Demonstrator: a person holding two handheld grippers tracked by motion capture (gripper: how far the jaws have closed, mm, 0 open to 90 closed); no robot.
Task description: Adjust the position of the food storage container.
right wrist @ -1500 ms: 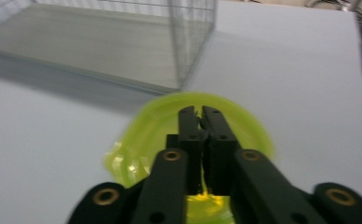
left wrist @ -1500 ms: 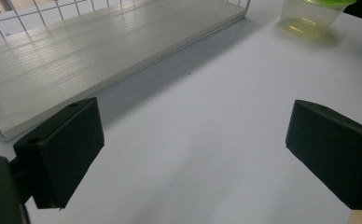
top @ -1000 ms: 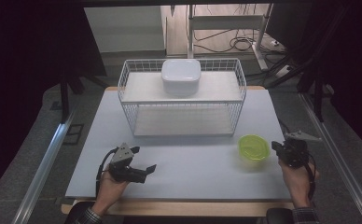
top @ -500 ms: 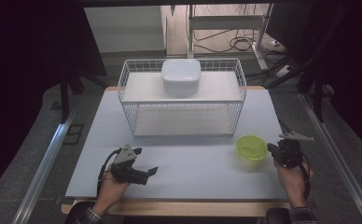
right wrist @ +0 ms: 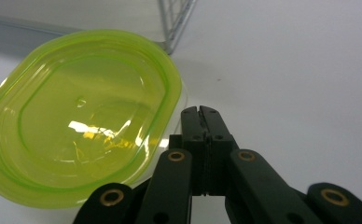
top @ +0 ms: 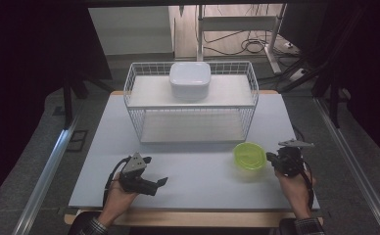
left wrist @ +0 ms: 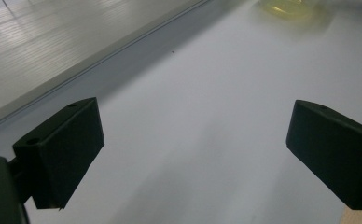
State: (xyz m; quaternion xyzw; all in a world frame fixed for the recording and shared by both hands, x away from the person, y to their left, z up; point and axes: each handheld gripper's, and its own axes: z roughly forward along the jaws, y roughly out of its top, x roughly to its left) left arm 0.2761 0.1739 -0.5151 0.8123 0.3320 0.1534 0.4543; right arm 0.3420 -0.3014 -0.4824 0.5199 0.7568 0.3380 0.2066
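Right gripper (top: 272,159), jaws together and empty, has slid up beside the green lidded container (top: 249,155); judging by that, a push or grasp comes next.

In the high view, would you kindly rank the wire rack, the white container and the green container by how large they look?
1. Wire rack, by far the largest.
2. White container on the rack's top shelf.
3. Green container, smallest, though it sits nearer the camera, so the gap between it and the white one is unsure.
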